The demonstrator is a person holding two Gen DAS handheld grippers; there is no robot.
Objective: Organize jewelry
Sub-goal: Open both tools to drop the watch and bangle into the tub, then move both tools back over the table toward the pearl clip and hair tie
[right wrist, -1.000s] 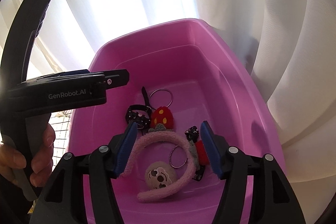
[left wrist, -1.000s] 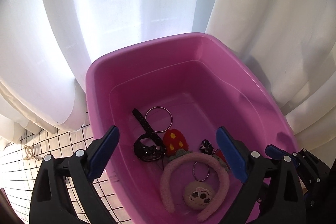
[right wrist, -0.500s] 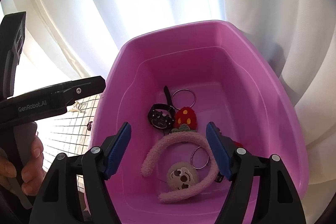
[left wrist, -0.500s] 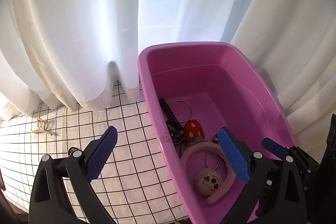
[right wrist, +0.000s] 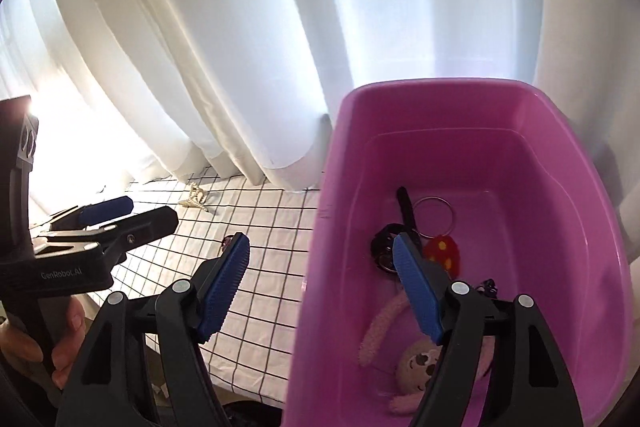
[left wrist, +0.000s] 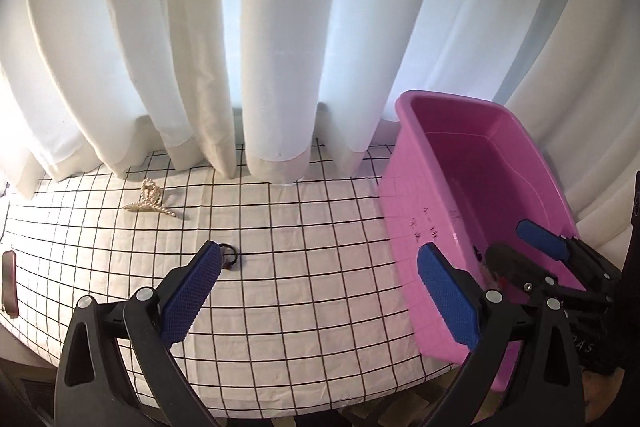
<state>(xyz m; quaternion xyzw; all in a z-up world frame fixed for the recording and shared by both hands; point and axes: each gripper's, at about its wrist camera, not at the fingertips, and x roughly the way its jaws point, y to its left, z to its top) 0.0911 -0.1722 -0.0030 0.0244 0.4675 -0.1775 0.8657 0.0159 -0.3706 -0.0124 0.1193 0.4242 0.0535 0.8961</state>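
- On the checked cloth (left wrist: pixel 304 267), near its back edge by the curtain (left wrist: pixel 272 47), lies a pearl clip (left wrist: pixel 149 202); a small dark ring (left wrist: pixel 229 255) sits nearer the middle, partly hidden behind the left gripper's (left wrist: pixel 316 289) blue pad.
- At the cloth's right end stands the pink tub (left wrist: pixel 416 211); in the left view its contents are screened by its wall and by the right gripper (right wrist: pixel 322 289).
- Right view: in the tub (right wrist: pixel 560 163) lie a wire hoop (right wrist: pixel 434 217), a black watch (right wrist: pixel 384 245) partly behind a pad, a red strawberry charm (right wrist: pixel 444 253) and a pink headband (right wrist: pixel 382 331), cut off by the finger.
- The left gripper is released, empty, over the cloth.
- The right gripper straddles the tub's left wall, spread wide after just opening, nothing between its pads.
- A dark brown object (left wrist: pixel 9 283) at the cloth's left edge is cut off and unclear.
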